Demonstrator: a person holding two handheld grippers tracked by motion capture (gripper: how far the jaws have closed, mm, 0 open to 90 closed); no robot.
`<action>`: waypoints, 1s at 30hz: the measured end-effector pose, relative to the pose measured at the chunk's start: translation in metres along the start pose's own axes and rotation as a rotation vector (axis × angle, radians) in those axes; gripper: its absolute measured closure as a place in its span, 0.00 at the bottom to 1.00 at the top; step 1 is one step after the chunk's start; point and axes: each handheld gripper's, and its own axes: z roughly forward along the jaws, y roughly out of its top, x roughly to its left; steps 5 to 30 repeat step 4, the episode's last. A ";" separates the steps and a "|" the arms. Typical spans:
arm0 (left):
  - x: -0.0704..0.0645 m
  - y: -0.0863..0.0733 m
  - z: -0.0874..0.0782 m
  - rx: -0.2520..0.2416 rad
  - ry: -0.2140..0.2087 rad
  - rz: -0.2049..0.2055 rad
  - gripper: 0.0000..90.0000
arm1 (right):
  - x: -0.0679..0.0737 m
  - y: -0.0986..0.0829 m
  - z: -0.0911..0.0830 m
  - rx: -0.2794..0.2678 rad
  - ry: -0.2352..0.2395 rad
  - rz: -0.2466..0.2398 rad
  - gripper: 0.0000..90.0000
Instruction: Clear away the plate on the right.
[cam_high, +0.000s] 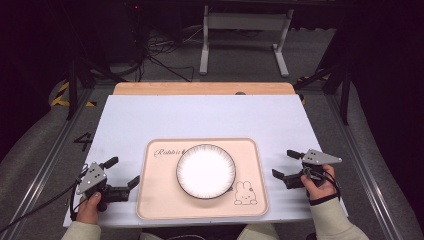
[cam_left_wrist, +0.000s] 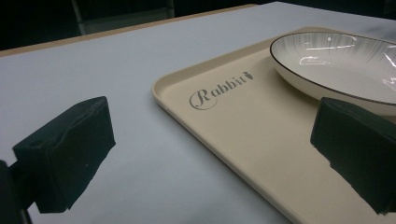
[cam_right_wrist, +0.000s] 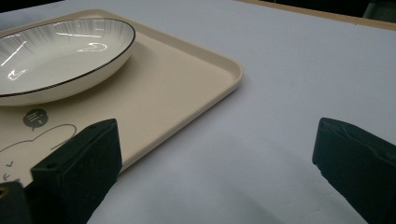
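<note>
Beige tray (cam_high: 155, 200) with its white plate (cam_high: 205, 171) sits untouched between left claw (cam_high: 123, 171) and right claw (cam_high: 283, 163), both gaping empty; nothing looks begun.

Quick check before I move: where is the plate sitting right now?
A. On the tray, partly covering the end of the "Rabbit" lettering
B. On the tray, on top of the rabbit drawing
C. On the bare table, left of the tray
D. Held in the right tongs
A: the plate rests on the tray, its rim overlapping the end of the lettering, with the rabbit drawing uncovered beside it.
</note>
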 end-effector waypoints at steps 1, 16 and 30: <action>0.000 0.000 0.000 0.000 0.000 0.000 0.00 | 0.000 0.000 0.000 0.000 0.001 0.001 0.02; 0.000 0.000 0.000 0.000 0.000 0.000 0.00 | 0.000 0.000 0.000 -0.001 0.002 -0.002 0.02; 0.000 0.000 0.000 0.000 0.000 0.000 0.00 | 0.000 0.000 0.000 -0.001 0.002 -0.002 0.02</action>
